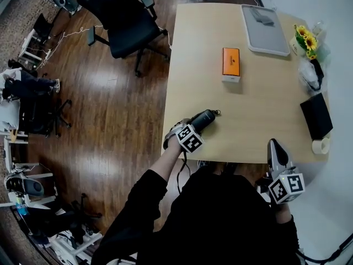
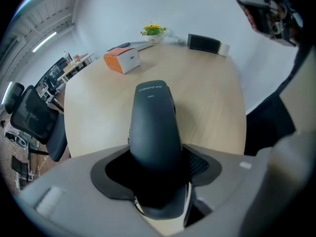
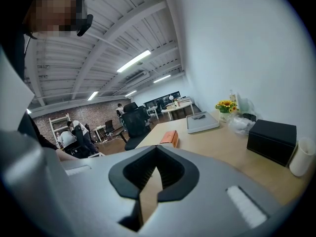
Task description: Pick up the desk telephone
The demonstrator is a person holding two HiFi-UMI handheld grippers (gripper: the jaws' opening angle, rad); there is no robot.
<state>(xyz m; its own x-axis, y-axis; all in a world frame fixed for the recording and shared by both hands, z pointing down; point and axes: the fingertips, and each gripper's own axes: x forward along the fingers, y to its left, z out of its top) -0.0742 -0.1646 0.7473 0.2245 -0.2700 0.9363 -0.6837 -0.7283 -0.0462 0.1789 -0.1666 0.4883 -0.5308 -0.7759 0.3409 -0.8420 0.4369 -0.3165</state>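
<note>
At the near left edge of the table, the left claw reaches in low from a bent arm, pinching the desk telephone, a smooth, rounded black handset; the right claw hangs off the near right corner, pressed together on nothing; well apart on the pale wood lie an orange box, a grey tray, sunflowers and a black box.

A light wooden table stands on a dark wooden floor by a white wall, with an office chair near.
</note>
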